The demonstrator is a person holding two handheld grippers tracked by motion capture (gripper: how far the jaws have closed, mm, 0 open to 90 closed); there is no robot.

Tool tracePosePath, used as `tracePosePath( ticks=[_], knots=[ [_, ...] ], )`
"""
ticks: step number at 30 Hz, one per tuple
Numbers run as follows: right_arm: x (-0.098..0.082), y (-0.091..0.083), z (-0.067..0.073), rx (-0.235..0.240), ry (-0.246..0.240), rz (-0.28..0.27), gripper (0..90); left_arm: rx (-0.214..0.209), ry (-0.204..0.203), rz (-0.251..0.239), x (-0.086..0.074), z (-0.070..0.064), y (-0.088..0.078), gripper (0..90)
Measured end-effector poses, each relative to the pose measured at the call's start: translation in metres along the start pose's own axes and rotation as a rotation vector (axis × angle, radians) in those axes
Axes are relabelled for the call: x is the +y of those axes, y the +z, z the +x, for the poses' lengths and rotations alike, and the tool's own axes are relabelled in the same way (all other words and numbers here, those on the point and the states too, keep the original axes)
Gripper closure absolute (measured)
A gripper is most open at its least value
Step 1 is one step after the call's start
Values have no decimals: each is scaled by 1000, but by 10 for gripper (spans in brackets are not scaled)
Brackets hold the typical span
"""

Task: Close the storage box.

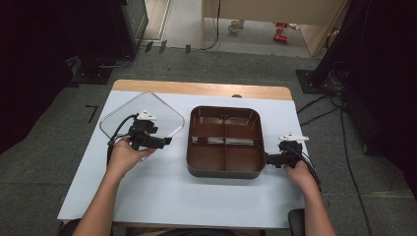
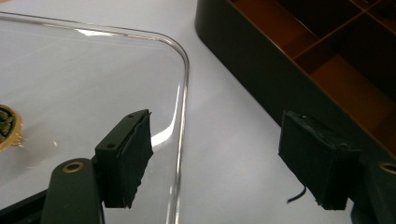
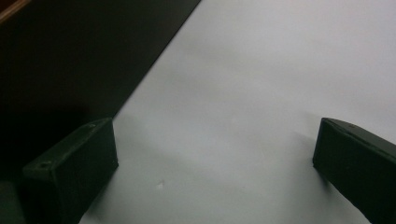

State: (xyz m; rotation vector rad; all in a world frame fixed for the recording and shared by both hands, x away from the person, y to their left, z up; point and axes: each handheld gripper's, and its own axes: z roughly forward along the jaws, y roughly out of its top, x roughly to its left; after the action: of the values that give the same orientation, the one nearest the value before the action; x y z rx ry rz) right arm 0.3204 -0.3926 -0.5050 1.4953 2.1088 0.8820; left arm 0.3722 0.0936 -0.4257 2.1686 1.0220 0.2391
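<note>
Left gripper [image 2: 215, 158] open, jaws straddling the clear lid's [image 2: 84, 88] right edge; right gripper [image 3: 210, 172] open beside the brown tray [image 1: 223, 169], which lies right of the lid.

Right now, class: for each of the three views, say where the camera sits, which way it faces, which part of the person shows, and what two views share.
High view: above the person's side, facing forward and down on the table; both forearms show, with the left gripper and right gripper.
Left gripper view: rides the left gripper, looking along its open jaws at the clear lid.
Right gripper view: rides the right gripper, jaws open over the table.
Shared: the brown divided tray, which the left gripper view also shows.
</note>
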Motion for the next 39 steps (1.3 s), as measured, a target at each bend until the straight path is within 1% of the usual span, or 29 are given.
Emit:
tracePosePath(
  ticks=[3,4,6,7,8,9,11,13,14,17,19,20,21,25,27,31,33,34,35,38,39],
  knots=[
    [0,0,0,1,-1,-1,0,8,-13,-7,1,9,-1,259],
    [0,0,0,1,-1,-1,0,8,-13,-7,1,9,-1,259],
    [0,0,0,2,0,0,0,17,-16,-11,0,13,-3,258],
    [0,0,0,2,0,0,0,26,-18,-14,0,18,-5,259],
    [0,0,0,2,0,0,0,26,-18,-14,0,18,-5,259],
    [0,0,0,2,1,0,0,32,-26,-18,0,22,-7,259],
    [0,0,0,2,0,0,0,37,-28,-22,-1,25,-9,259],
    [0,0,0,2,-1,0,0,44,-46,-32,-2,32,-13,258],
    [0,0,0,2,0,0,0,44,-46,-32,-2,32,-13,259],
    [0,0,0,2,0,-2,0,61,-40,-35,-2,38,-18,259],
    [0,0,0,2,1,-1,0,68,-50,-49,-2,46,-23,259],
    [0,0,0,1,-1,-2,0,72,-47,-51,-2,49,-24,261],
    [0,0,0,1,0,-2,0,72,-47,-51,-2,49,-24,261],
    [0,0,0,0,-1,-2,0,98,-59,-69,-2,62,-26,271],
    [0,0,0,0,0,-2,0,109,-73,-78,-2,68,-24,302],
    [0,0,0,-1,0,-2,0,135,-89,-69,-3,80,-16,303],
    [0,0,0,-1,0,-3,0,148,-103,-80,-4,88,-10,314],
    [0,0,0,-1,-1,-3,0,160,-120,-77,-5,93,-4,319],
    [0,0,0,-1,-1,-3,0,160,-120,-77,-5,93,-4,321],
    [0,0,1,-2,0,-3,0,171,-142,-70,-9,102,7,332],
    [0,0,1,-2,0,-4,0,188,-143,-63,-10,105,13,336]
  ],
)
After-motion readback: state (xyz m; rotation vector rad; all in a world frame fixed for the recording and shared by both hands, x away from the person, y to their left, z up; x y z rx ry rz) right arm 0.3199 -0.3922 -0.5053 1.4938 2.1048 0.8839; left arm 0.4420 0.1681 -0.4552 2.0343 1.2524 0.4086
